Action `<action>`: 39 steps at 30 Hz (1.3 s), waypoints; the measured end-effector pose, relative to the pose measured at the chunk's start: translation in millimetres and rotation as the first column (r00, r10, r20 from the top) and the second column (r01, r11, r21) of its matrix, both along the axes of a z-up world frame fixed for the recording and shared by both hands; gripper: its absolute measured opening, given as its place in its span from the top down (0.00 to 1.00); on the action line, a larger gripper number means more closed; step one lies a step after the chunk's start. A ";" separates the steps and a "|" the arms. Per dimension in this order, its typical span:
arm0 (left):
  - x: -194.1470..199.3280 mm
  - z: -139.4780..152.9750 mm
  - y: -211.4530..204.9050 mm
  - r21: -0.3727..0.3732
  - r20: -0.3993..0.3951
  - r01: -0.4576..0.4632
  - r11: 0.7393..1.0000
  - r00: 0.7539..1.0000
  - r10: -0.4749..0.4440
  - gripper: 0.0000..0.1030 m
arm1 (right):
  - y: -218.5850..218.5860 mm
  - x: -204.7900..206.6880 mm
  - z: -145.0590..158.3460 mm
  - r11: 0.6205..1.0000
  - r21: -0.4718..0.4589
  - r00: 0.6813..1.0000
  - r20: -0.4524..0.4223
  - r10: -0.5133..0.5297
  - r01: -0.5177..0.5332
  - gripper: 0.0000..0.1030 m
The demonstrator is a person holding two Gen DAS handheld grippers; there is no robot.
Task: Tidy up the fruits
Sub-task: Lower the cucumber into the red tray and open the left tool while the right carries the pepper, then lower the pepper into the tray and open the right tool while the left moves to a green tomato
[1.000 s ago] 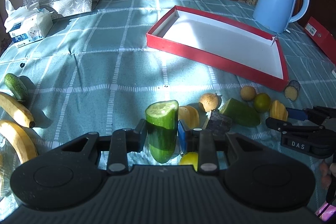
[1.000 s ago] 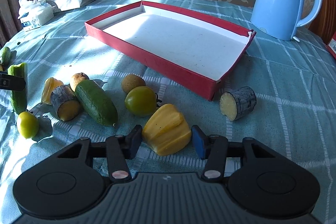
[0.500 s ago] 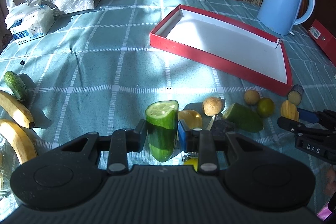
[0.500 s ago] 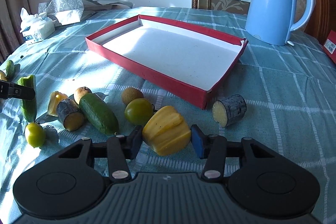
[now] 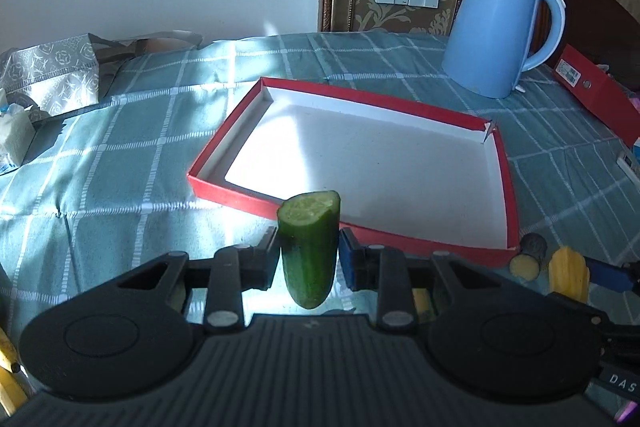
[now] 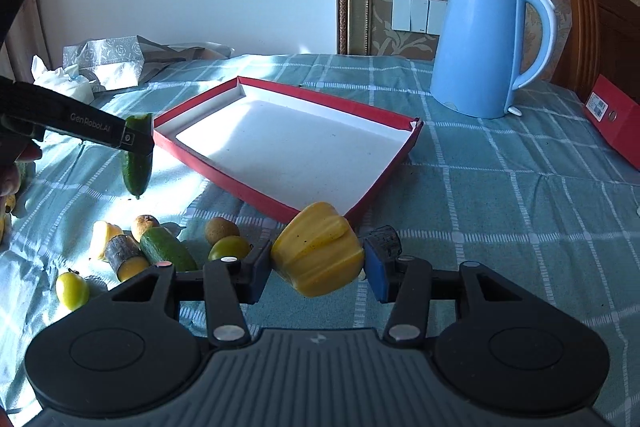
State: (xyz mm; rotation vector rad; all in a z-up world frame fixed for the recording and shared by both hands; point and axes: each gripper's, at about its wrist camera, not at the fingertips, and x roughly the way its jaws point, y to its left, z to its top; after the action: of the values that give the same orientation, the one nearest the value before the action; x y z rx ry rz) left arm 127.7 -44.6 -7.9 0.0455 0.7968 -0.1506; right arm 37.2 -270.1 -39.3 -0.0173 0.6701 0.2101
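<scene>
My left gripper [image 5: 308,263] is shut on a cut cucumber half [image 5: 309,251], held upright above the cloth just short of the near rim of the red tray [image 5: 400,241]. The cucumber half also shows in the right wrist view [image 6: 137,163]. My right gripper [image 6: 316,269] is shut on a yellow pepper piece [image 6: 318,259], lifted near the tray's front corner [image 6: 316,213]. The tray's white inside holds nothing. Several pieces lie on the cloth at lower left: a whole cucumber [image 6: 168,253], a green tomato [image 6: 228,247], a yellow tomato [image 6: 72,291].
A blue kettle [image 5: 496,35] stands behind the tray at the right. A red box [image 5: 600,95] lies at the far right. A silver bag [image 5: 56,75] and tissues [image 6: 64,85] sit at the back left. A dark-skinned cut piece [image 5: 528,259] lies by the tray's right corner.
Both grippers have lifted their pieces off the cloth and moved toward the red tray. The loose fruits have dropped below and behind the left gripper's view.
</scene>
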 end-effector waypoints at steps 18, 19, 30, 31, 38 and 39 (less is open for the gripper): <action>125.4 -48.8 -46.2 0.061 -0.021 0.000 0.998 1.000 0.002 0.72 | -24.0 46.8 -9.7 0.999 -0.033 0.999 -0.050 0.002 -0.003 0.53; 127.4 -51.2 -46.3 0.075 -0.023 -0.010 0.997 1.000 0.012 0.70 | -23.1 49.9 -9.0 0.999 -0.034 0.999 -0.046 0.008 -0.009 0.53; 78.1 -28.5 -12.7 0.116 0.073 -0.065 0.991 0.996 0.057 0.20 | 7.1 97.6 1.4 0.988 -0.099 0.993 0.008 0.119 -0.118 0.53; 68.9 -26.0 -6.3 0.108 0.075 -0.074 0.991 0.995 0.066 0.20 | 11.7 103.9 -0.5 0.986 -0.107 0.991 0.006 0.132 -0.130 0.53; 6.3 -19.5 46.5 0.050 0.041 -0.198 0.979 0.980 0.196 0.20 | 37.7 137.6 -21.4 0.977 -0.121 0.984 -0.057 0.169 -0.175 0.53; -2.9 -19.5 54.3 0.051 0.037 -0.218 0.975 0.976 0.216 0.20 | 39.7 141.2 -23.2 0.977 -0.115 0.983 -0.067 0.172 -0.179 0.53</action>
State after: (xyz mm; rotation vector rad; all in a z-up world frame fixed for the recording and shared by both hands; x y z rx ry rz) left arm 124.7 9.8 -27.4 0.0120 0.7689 0.0788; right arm 178.4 -230.4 -62.5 -0.1879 0.7377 0.3404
